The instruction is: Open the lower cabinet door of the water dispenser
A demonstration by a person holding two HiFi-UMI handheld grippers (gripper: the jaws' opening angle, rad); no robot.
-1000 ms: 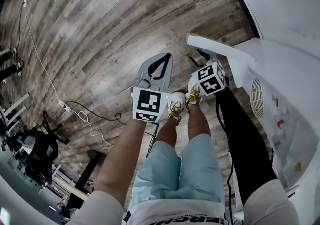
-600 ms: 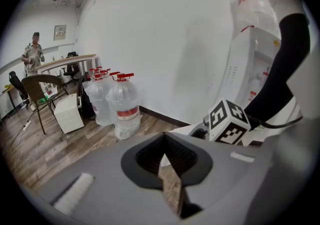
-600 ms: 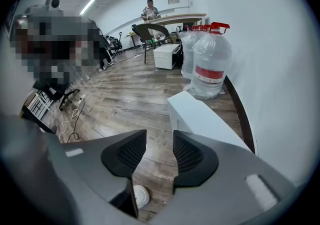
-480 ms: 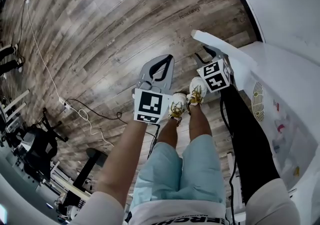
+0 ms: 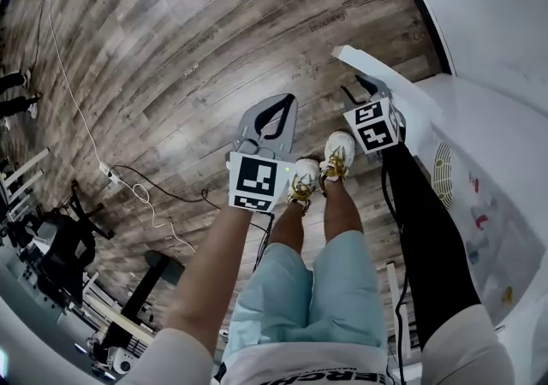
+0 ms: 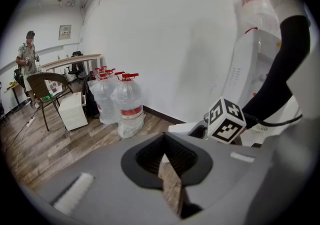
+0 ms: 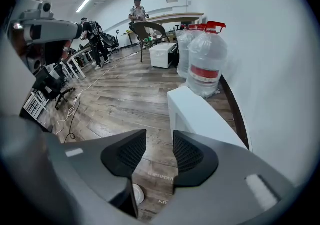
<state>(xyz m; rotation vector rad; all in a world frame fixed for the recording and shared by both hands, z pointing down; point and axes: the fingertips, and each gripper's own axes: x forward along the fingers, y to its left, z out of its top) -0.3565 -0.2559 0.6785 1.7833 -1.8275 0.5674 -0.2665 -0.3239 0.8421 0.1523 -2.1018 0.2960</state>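
White lower cabinet door (image 7: 200, 114) ajar beside right tongs (image 7: 159, 144) | right tongs parted, empty | left tongs (image 5: 282, 101) closed, empty, over wood floor (image 5: 171, 50)

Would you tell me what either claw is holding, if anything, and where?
Nothing: the left claw is shut and empty, the right claw open near the cabinet door, not gripping it.
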